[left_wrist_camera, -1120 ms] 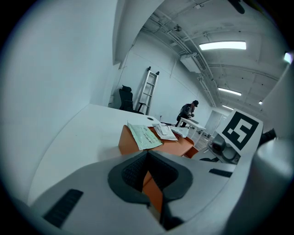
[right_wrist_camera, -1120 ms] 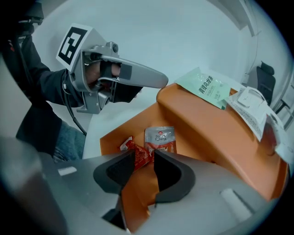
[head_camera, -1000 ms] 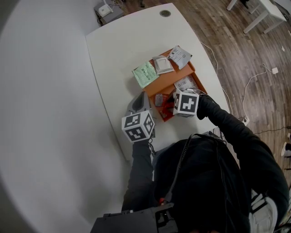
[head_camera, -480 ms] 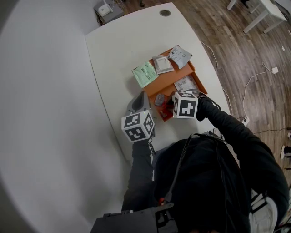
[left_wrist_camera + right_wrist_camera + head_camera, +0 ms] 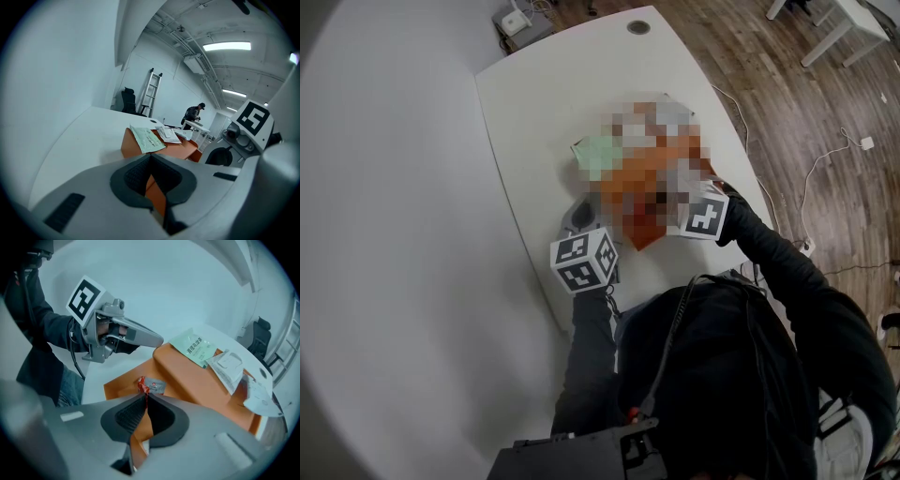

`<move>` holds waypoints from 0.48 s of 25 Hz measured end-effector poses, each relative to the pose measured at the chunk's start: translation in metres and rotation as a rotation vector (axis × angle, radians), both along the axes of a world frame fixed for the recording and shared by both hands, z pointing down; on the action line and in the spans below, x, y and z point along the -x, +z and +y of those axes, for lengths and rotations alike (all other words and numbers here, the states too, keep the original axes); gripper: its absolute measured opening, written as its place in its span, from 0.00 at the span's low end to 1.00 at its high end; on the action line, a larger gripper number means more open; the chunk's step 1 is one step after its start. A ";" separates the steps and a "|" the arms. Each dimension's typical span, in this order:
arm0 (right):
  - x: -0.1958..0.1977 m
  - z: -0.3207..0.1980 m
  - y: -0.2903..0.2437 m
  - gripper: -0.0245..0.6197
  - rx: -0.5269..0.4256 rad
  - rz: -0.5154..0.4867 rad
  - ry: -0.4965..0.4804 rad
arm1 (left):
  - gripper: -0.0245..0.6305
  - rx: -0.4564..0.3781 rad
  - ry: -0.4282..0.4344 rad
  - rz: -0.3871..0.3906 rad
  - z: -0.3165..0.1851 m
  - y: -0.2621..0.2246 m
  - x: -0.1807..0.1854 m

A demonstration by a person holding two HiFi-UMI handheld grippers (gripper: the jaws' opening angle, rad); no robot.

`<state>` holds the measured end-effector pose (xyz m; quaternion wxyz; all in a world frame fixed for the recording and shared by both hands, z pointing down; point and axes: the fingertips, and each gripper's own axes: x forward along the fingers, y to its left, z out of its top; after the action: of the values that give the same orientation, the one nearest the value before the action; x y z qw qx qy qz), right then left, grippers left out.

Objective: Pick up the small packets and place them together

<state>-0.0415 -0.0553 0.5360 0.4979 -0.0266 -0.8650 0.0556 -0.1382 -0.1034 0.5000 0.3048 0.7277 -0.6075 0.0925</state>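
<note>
since the earlier frame our right gripper [image 5: 144, 398] has come up off the near end of the tray [image 5: 197, 380] and drifted toward the tray's right edge in the head view. its jaws have just been closing, and they now pinch the red end of a sachet [image 5: 153, 386]. the sachet's grey body sticks out past the tips, over the near part of the tray, and looks to us lifted clear of it.

our left gripper [image 5: 150, 158] has kept its place by the near left corner of the tray, over the table [image 5: 553, 94]. its tips meet and we see nothing caught between the pads; the orange in the gap behind them is the tray beyond.

so one pick is made and its placing is not. the green packet [image 5: 194, 348] lies over the tray's raised far edge, with the white packets [image 5: 229, 367] just beside it, so we judge that far end to be where things are gathered. the sachet is well apart from them and has that way to go.

something pale shows low in the gap under the right pads. it may be another packet left at the near end; we cannot tell. the head view is masked over the tray, so we cannot count what is left.
</note>
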 end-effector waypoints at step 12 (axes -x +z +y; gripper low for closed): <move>-0.004 -0.038 -0.069 0.06 -0.107 -0.130 0.089 | 0.04 -0.001 -0.002 0.001 -0.001 0.002 0.000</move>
<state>-0.0379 -0.0931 0.4672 0.4386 0.0349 -0.8975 0.0297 -0.1381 -0.1043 0.5016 0.3048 0.7272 -0.6082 0.0918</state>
